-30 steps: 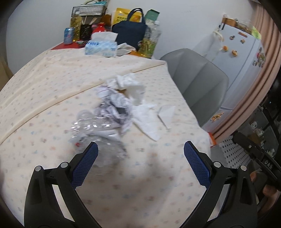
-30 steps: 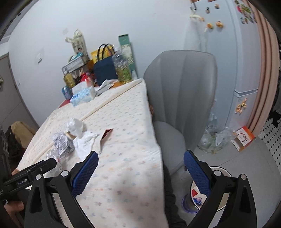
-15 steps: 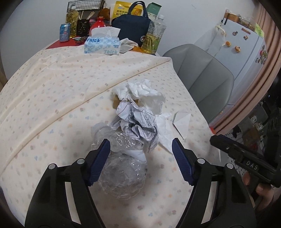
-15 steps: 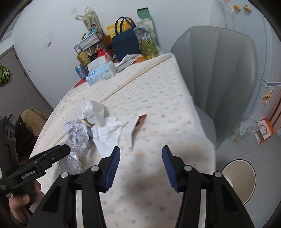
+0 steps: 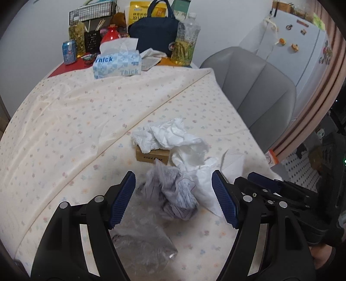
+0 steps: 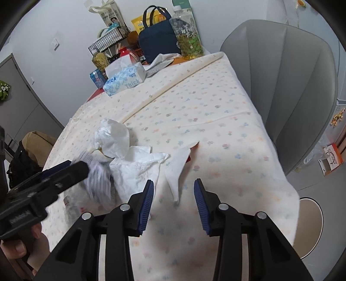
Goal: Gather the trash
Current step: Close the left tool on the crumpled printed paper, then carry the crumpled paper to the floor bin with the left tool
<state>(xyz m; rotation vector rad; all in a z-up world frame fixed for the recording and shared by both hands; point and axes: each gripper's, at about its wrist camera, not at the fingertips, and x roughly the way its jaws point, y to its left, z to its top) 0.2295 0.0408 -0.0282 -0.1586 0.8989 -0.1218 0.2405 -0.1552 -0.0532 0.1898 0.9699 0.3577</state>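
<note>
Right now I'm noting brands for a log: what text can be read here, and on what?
"Thick": tissue box, printed twice on its side.
Brown cardboard box: print too small to read.
Yellow packet behind the navy bag: characters blurred.
Blue can: unreadable.

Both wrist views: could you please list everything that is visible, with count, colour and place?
crumpled printed paper: one, grey-white, between the left claw's fingers
clear plastic bag: one, transparent, nearest table edge
white tissues: several, white, middle of the table
small cardboard box: one, brown, under the tissues
folded wrapper: one, white, ahead of the right claw
tissue box: one, blue-white, far end
navy bag: one, behind the tissue box
bottle: one, clear, beside the bag
chair: one, grey, beside the table
left claw: open, no pad touching
right claw: closing, touching nothing
</note>
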